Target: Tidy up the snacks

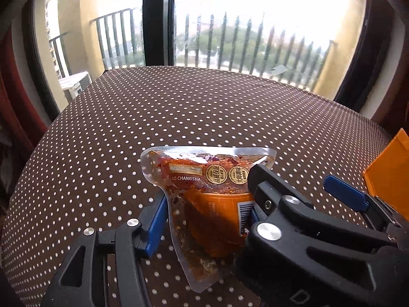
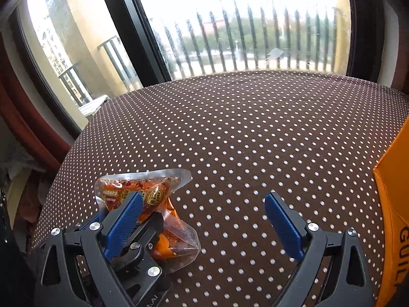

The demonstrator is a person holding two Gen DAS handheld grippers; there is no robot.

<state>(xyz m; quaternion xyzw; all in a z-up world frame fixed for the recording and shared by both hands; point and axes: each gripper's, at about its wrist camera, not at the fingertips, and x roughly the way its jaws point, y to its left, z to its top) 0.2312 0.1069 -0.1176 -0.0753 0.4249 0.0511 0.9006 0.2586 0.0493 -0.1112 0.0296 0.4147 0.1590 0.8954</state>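
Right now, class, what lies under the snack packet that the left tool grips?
Under the snack packet shows only the dotted brown tablecloth. The left tool is closed on it. Anything directly beneath the packet stays hidden.

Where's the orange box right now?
The orange box stands at the table's right edge in both wrist views, just past the open right gripper. The snack packet sits away to its left, between the left gripper's fingers.

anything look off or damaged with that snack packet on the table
No spill or tear shows. The snack packet looks crumpled and bent where the left gripper pinches it, its clear edge curling up off the dotted tablecloth. The right gripper is open and empty.
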